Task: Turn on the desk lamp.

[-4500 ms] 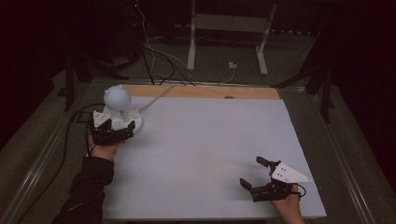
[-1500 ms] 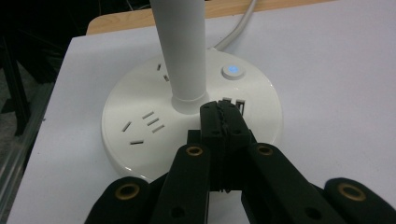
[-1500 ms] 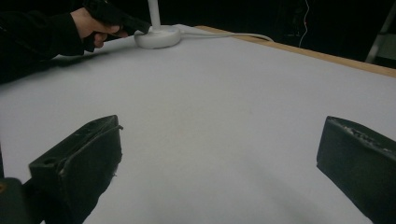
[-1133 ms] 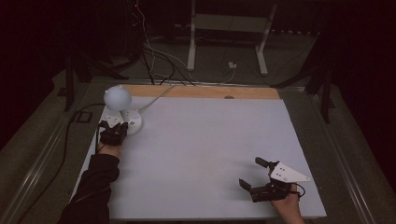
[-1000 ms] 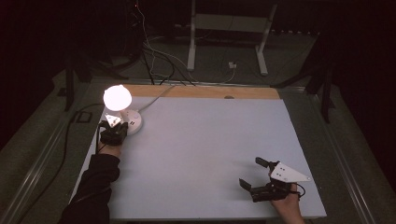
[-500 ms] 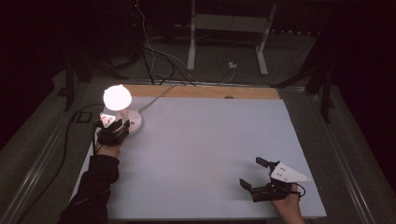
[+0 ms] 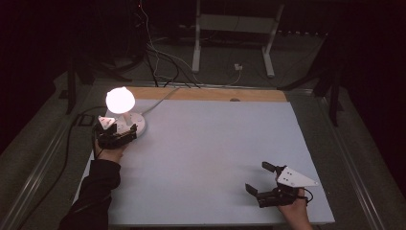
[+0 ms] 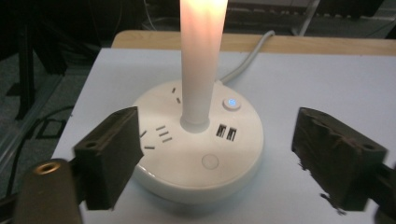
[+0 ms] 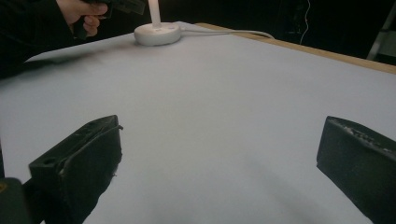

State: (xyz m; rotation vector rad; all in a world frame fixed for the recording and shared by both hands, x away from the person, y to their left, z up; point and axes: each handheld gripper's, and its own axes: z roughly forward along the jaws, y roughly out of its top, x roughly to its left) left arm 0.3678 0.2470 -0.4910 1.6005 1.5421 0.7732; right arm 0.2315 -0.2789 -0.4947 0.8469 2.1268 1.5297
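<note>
White plastic lamp (image 7: pixel 125 115) lit; rigid, base-heavy, globe judged fragile | hold advised at stem (image 8: pixel 201 70) | left gripper (image 8: pixel 233 158) just spread, nothing held | right gripper (image 9: pixel 219 168) agape on tabletop (image 7: pixel 215 148)

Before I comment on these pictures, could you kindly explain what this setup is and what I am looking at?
A person sits at a white table holding a hand-held two-jaw gripper in each hand. The high view looks down from above. The other two pictures come from cameras riding on each gripper, looking along its black jaws. The left gripper is at a lit lamp with a round white base; its jaws have just been opening and now stand wide either side of the base, gripping nothing. The base carries sockets and a glowing blue button, and a white cable leads away. The right gripper rests open near the table's front corner, holding nothing.
</note>
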